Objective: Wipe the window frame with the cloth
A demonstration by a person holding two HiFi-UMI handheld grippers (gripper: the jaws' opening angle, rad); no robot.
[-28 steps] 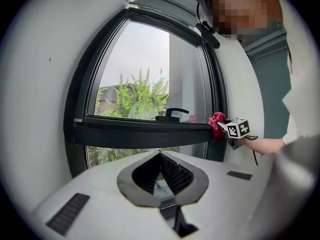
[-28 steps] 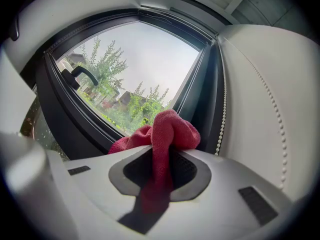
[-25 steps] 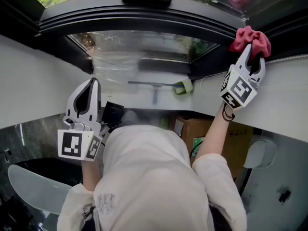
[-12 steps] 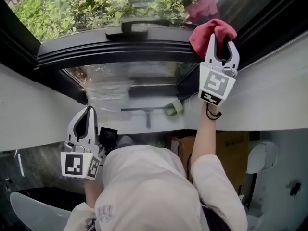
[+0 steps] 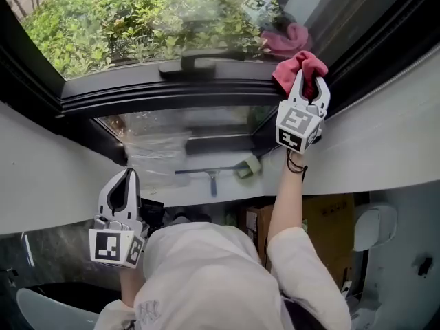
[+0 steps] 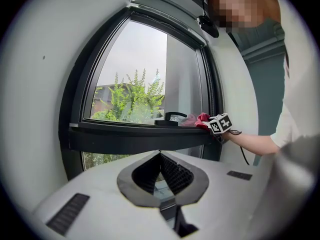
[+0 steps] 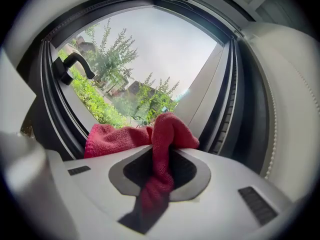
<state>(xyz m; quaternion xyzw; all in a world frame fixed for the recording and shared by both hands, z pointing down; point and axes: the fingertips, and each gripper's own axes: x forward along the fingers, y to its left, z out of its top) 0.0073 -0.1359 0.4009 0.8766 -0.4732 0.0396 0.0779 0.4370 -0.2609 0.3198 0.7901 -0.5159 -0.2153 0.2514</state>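
Since a second ago the right gripper (image 5: 307,82) has carried the red cloth (image 5: 303,64) in from farther right to the right end of the window frame's (image 5: 165,95) horizontal bar. Low on the left, the left gripper (image 5: 128,174) hangs well below that bar, its jaws closed together on nothing. A black handle (image 5: 199,62) sits mid-bar. At the right corner the cloth seems to touch the bar, pinched tight between the right gripper's jaws.

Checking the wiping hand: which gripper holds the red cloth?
The right gripper, up at the window frame, jaws clamped on the red cloth; the left gripper hangs low, shut and empty.
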